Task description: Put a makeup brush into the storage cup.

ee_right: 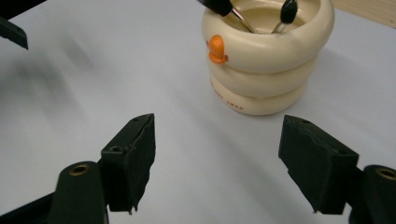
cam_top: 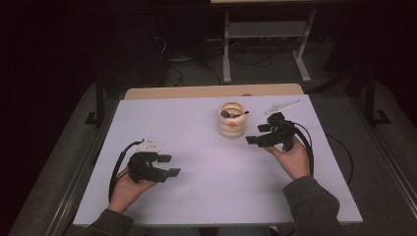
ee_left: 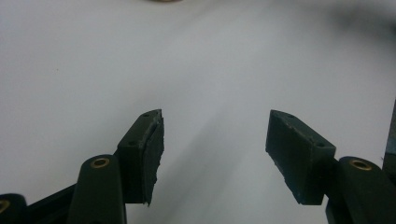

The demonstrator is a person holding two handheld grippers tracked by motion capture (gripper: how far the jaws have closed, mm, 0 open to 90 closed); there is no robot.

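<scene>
Two black tools we see, left tool (cam_top: pixel 167 165) lower left with jaws apart and empty, right tool (cam_top: pixel 256 133) right of centre, jaws apart, near the cream ringed ceramic pot (cam_top: pixel 232 119) on the pale desk (cam_top: pixel 196 196).

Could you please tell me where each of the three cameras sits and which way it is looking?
High view: above the person's side, looking forward and down on the table; both forearms, left gripper and right gripper show.
Left gripper view: along its open jaws, over bare tabletop.
Right gripper view: along its open jaws toward the cream holder.
Shared: the holder, high and right views.
</scene>
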